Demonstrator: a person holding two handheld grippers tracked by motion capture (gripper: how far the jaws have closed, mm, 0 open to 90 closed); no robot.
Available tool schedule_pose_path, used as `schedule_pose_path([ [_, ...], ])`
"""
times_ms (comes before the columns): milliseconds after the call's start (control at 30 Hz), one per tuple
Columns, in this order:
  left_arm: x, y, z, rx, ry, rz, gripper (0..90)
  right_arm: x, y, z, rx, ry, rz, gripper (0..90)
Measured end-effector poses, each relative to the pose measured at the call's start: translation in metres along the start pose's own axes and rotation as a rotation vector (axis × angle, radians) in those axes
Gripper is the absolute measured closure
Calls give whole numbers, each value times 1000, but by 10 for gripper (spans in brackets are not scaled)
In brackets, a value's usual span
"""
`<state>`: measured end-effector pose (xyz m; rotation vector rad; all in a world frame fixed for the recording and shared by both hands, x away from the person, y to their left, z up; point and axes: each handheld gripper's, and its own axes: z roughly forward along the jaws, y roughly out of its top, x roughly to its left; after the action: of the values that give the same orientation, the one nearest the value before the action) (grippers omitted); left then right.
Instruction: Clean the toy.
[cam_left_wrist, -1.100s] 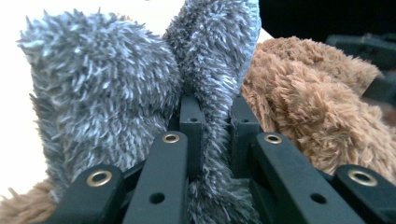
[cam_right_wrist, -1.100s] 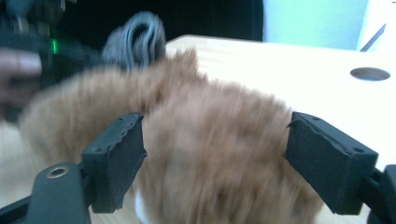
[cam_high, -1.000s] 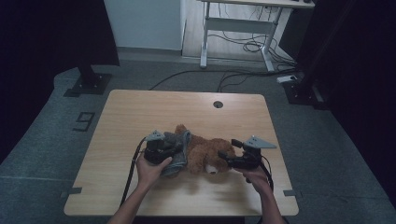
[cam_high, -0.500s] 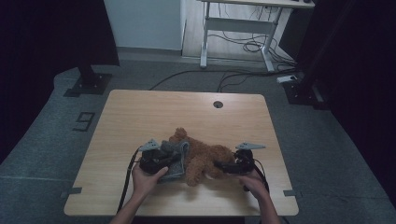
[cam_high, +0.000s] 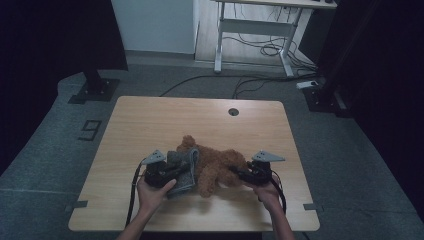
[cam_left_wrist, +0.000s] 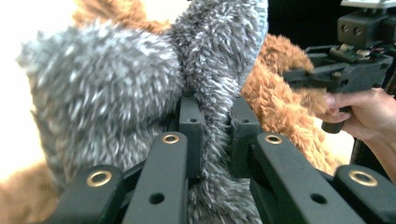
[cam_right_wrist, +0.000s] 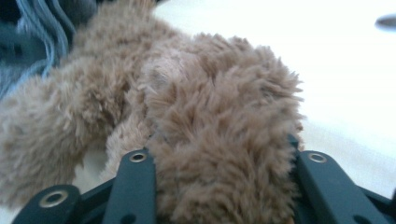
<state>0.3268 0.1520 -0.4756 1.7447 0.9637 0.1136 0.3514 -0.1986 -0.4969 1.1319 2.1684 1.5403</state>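
Note:
A brown plush toy (cam_high: 216, 164) lies on the wooden table (cam_high: 200, 120) with a grey fuzzy cloth (cam_high: 184, 161) over its left end. My left gripper (cam_high: 172, 174) is shut on a fold of that grey cloth (cam_left_wrist: 116, 84), which the two pads of my left gripper (cam_left_wrist: 215, 116) pinch between them. My right gripper (cam_high: 241, 175) holds the toy's right end. Its jaws have just been closing, and a thick brown furry limb (cam_right_wrist: 219, 107) now bulges between them at my right gripper (cam_right_wrist: 219, 151). The left gripper view also shows the right gripper (cam_left_wrist: 308, 79) against the brown fur (cam_left_wrist: 275, 98).
The toy and both hands are near the table's front edge. A round cable hole (cam_high: 233, 111) sits at the far middle of the table. A desk frame with cables (cam_high: 260, 40) stands on the floor beyond. A hand (cam_left_wrist: 364, 112) grips the right gripper's handle.
My left gripper has drawn the grey cloth a little toward the table's front edge. My right gripper's jaws have closed on the toy's brown limb.

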Motion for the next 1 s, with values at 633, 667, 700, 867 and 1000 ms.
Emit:
schedule_pose_path([
  [633, -6, 8, 8, 26, -26, -14, 781, -14, -30, -2, -127, -68, -112, 511],
  [667, -11, 13, 5, 17, -26, -2, 781, -13, -32, -2, -128, -66, -112, 510],
  [700, -17, 18, 3, 9, -29, 11, 781, -13, -33, -3, -129, -65, -115, 511],
  [867, -50, 52, 17, 11, -40, 99, 780, -9, -37, -4, -139, -70, -121, 504],
  [1000, -78, 73, 59, 65, -71, 146, 778, -7, -37, -7, -132, -61, -138, 480],
])
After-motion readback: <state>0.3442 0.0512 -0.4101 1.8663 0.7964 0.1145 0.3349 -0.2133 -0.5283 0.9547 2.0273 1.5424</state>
